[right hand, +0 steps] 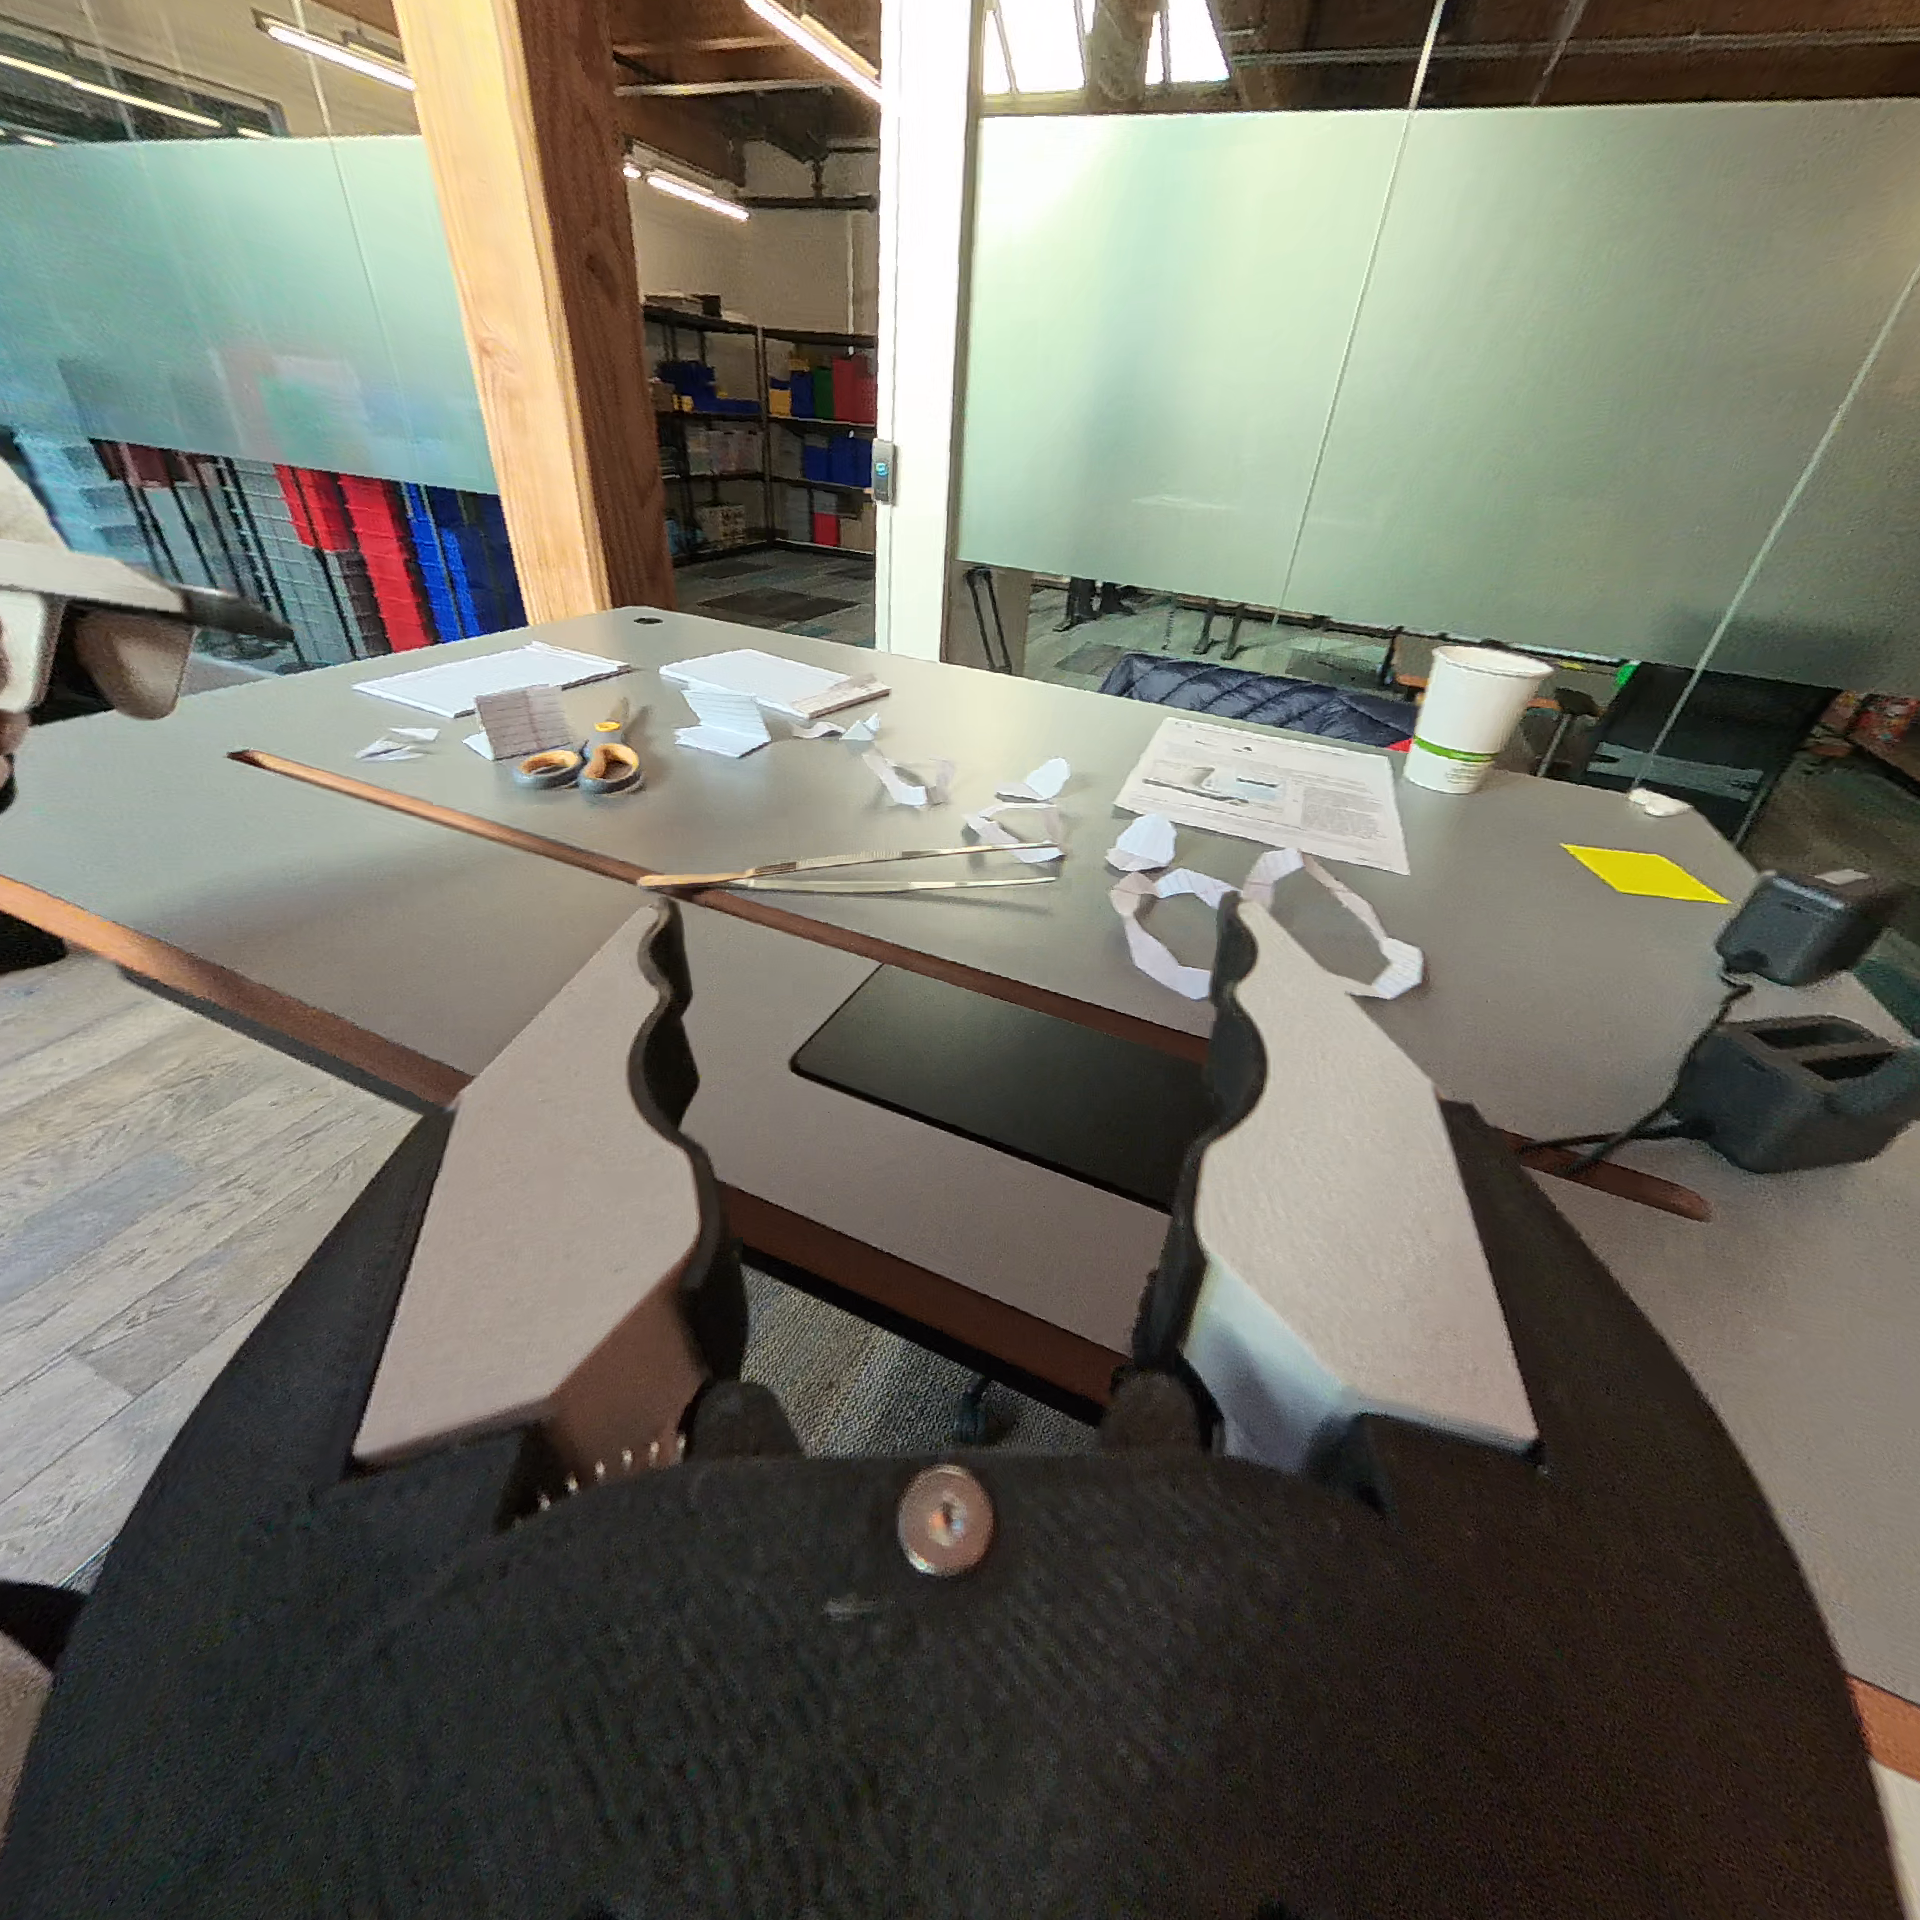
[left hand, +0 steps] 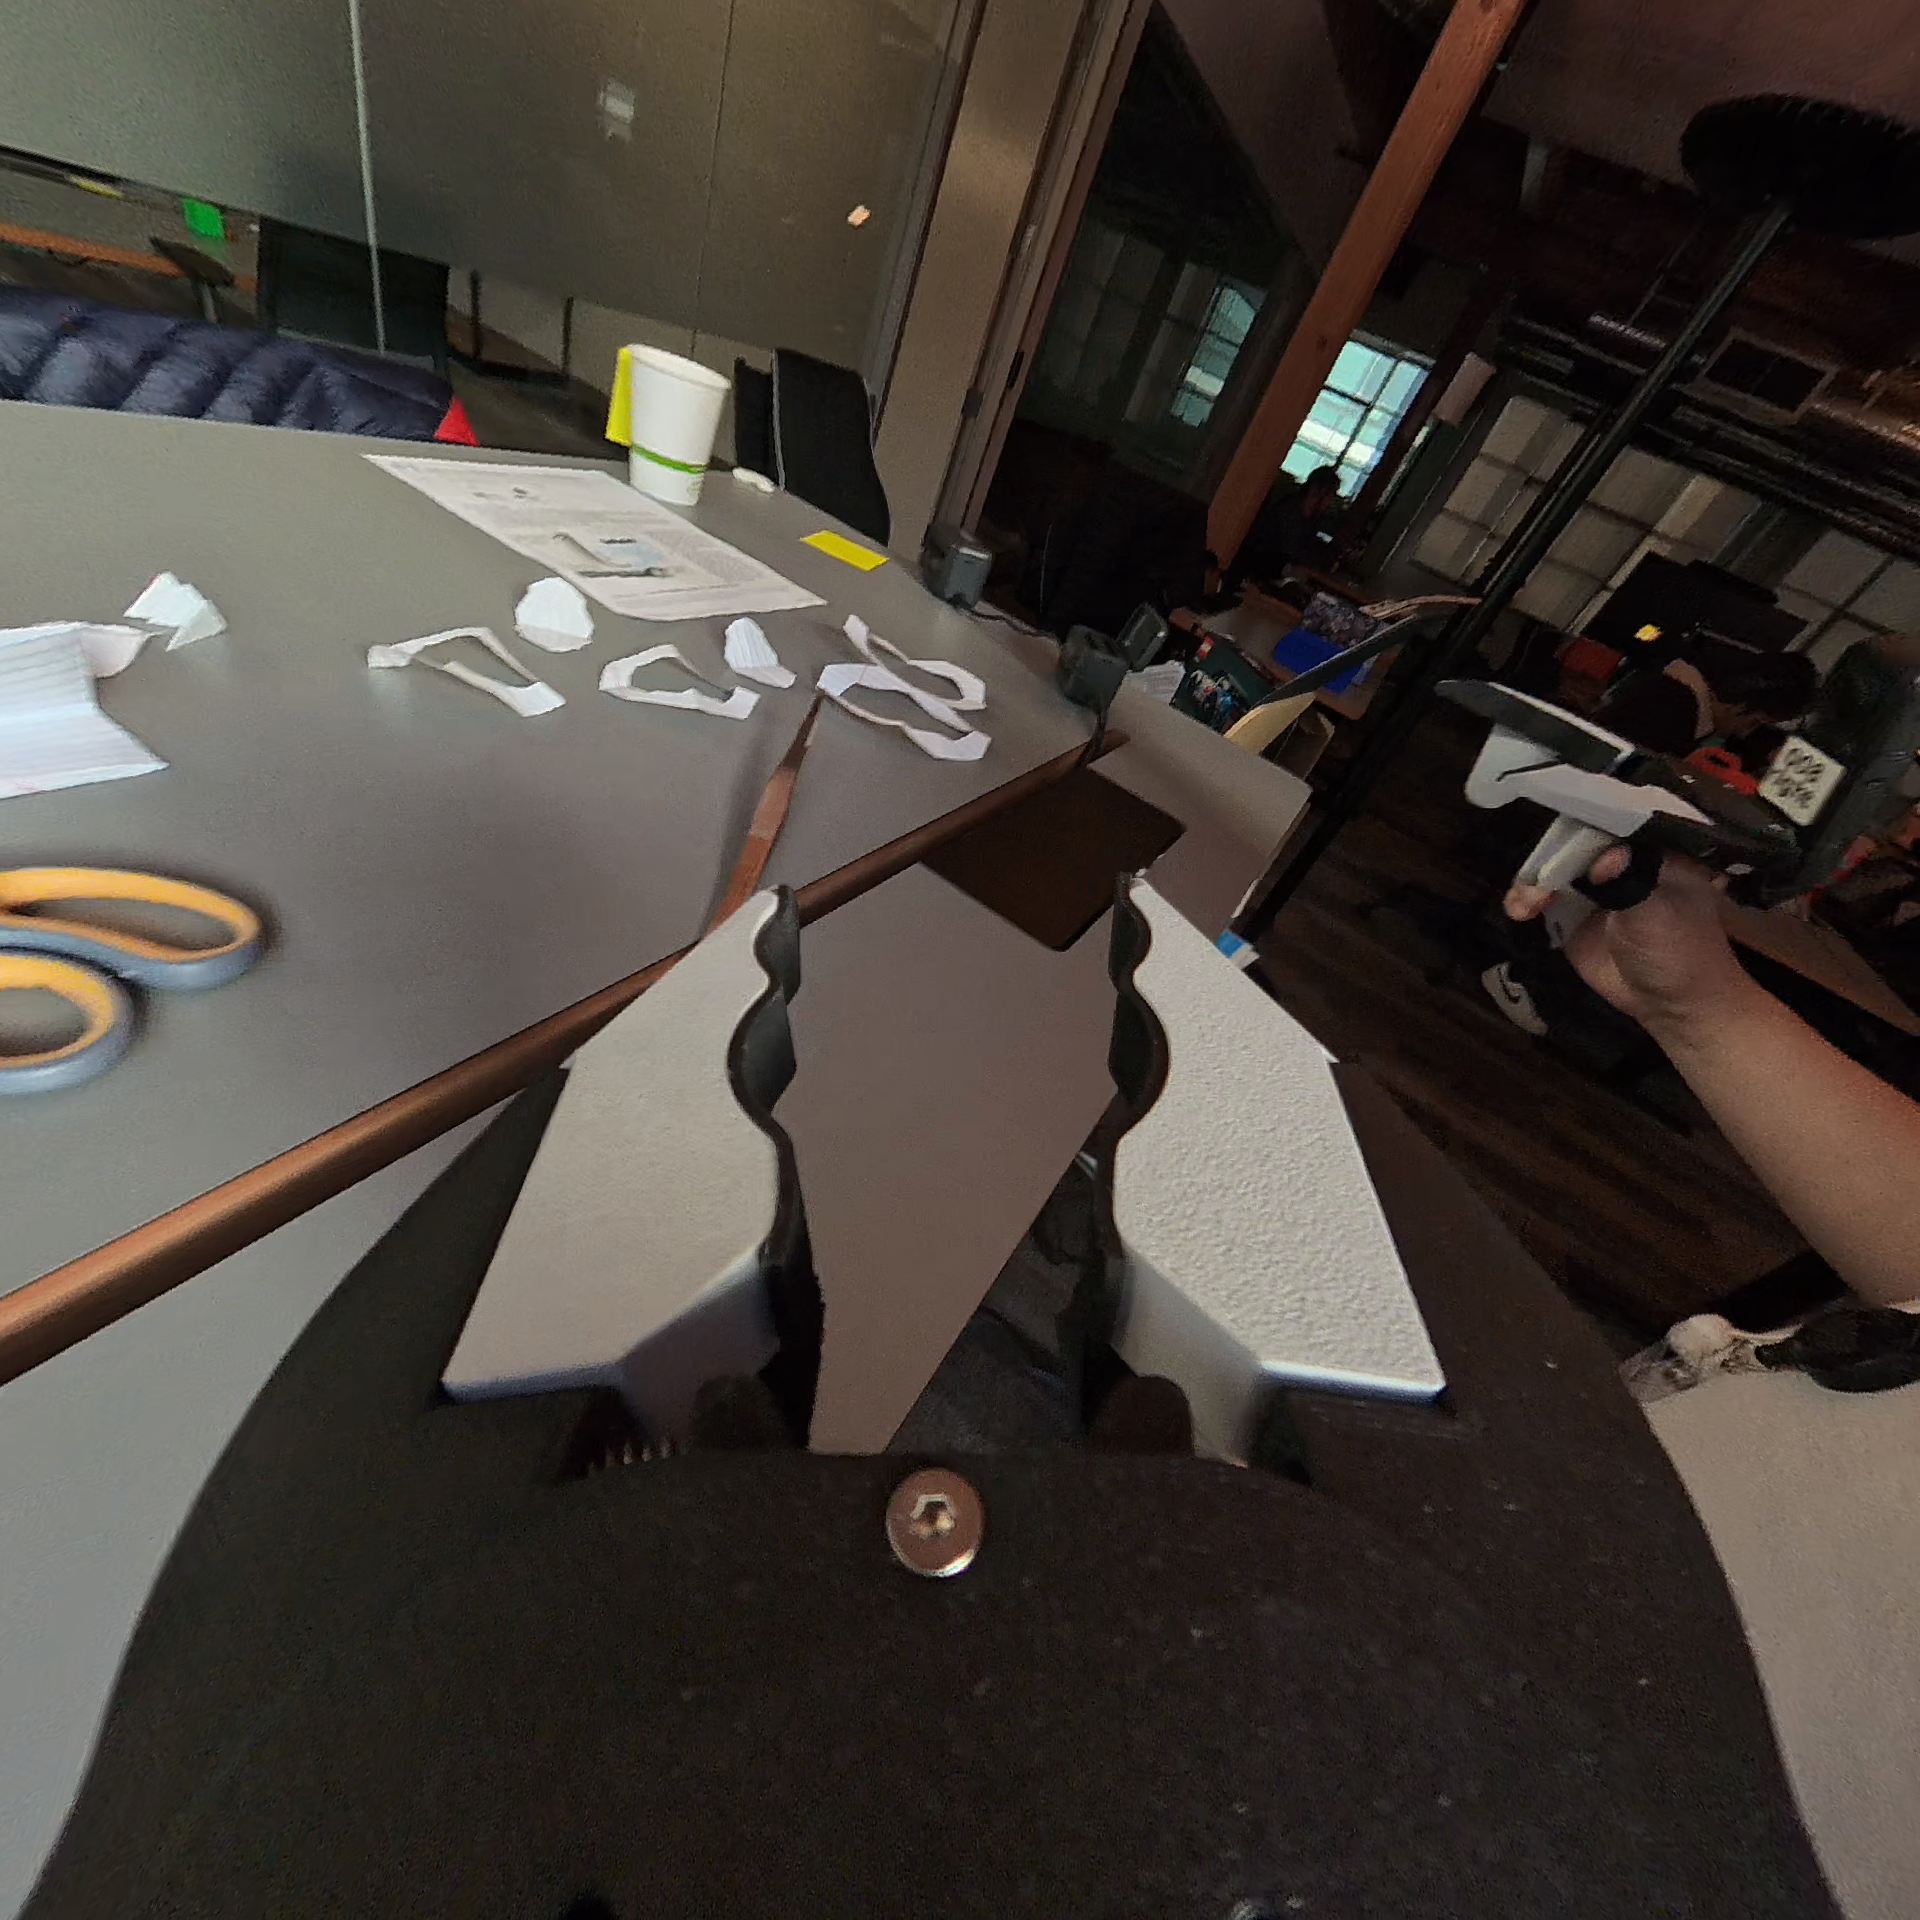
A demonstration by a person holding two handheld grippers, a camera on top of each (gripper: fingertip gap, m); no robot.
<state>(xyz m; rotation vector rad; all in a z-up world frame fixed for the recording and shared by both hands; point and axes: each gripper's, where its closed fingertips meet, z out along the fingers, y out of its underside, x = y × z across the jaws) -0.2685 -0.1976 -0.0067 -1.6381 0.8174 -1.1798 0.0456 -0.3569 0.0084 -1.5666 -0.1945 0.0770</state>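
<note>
My left gripper [left hand: 951, 904] is open and empty, held off the near edge of the grey table [left hand: 416, 831]. Metal tweezers [left hand: 769, 821] lie just beyond its left fingertip. Orange-handled scissors [left hand: 114, 966] lie at the left. My right gripper [right hand: 945, 914] is open and empty, hovering before the table edge [right hand: 468, 821]. The tweezers [right hand: 862, 871] lie just past its fingertips, the scissors [right hand: 587, 764] farther left. Cut white paper scraps [right hand: 1247, 904] lie to the right, also showing in the left wrist view [left hand: 904, 686]. The right gripper [left hand: 1590, 769] shows far right, held in a hand.
A white paper cup [right hand: 1470, 717] and a printed sheet [right hand: 1268, 790] sit at the back right. A yellow note [right hand: 1642, 871] and dark charger blocks [right hand: 1808, 1081] sit at the right edge. Lined notepads [right hand: 488, 675] lie at the back. A black panel [right hand: 997, 1070] hangs under the table.
</note>
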